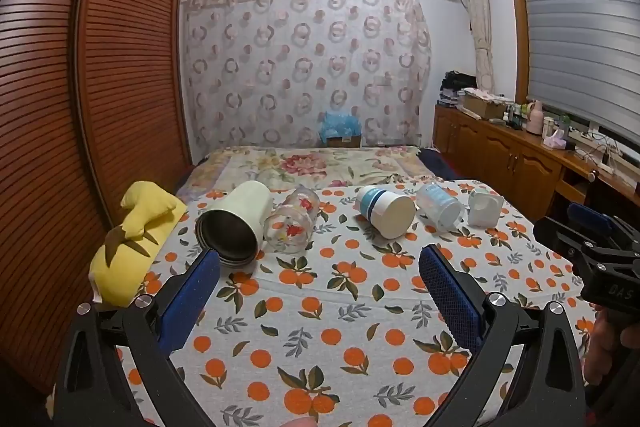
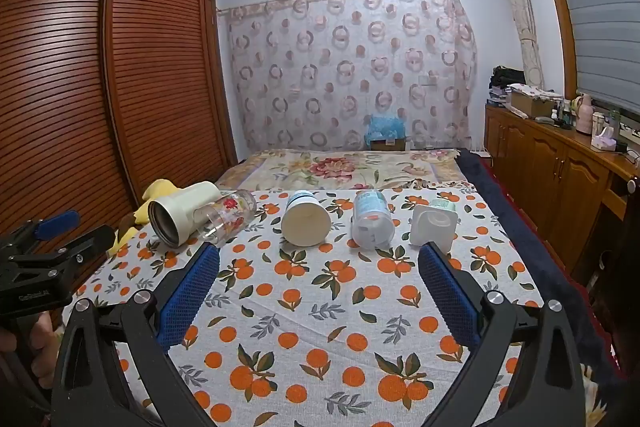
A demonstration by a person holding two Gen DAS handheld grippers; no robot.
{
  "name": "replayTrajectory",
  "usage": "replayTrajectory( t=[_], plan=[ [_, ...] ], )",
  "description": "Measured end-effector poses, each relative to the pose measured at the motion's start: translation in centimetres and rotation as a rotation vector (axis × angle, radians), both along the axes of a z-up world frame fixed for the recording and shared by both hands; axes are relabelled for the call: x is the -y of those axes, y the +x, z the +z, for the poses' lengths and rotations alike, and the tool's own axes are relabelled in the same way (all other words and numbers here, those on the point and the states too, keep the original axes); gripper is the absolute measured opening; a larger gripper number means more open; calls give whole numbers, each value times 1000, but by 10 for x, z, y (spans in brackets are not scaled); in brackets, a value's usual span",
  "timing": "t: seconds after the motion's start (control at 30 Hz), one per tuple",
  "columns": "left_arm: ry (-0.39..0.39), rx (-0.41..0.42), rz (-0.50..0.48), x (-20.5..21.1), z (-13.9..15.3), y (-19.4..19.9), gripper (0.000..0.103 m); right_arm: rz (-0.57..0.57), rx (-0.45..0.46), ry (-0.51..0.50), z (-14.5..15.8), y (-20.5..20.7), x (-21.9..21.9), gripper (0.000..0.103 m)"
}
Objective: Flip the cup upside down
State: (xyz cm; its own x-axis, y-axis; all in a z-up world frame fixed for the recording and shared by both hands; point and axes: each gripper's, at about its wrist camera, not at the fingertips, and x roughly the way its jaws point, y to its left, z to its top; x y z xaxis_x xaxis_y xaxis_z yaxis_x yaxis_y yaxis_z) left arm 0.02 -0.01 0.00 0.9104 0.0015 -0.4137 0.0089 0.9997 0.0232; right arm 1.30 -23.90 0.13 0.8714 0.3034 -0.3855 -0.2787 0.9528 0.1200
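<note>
Orange-printed cloth covers the surface where five cups lie on their sides in a row. Both claws hover well short of them, jaws spread wide and holding nothing: the left claw faces the cream steel-lined cup and the glass cup touching it, the right claw faces the blue-banded paper cup. A sound grasp would likely close across a cup's middle, lift clear, then rotate until the mouth faces down before setting it flat.
</note>
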Motion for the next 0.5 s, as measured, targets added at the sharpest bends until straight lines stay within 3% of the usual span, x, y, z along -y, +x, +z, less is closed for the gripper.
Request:
replayTrajectory(
  t=[0.5],
  plan=[
    [-1,16,1,3,2,0,96,0,2,0,1,0,1,100]
  ],
)
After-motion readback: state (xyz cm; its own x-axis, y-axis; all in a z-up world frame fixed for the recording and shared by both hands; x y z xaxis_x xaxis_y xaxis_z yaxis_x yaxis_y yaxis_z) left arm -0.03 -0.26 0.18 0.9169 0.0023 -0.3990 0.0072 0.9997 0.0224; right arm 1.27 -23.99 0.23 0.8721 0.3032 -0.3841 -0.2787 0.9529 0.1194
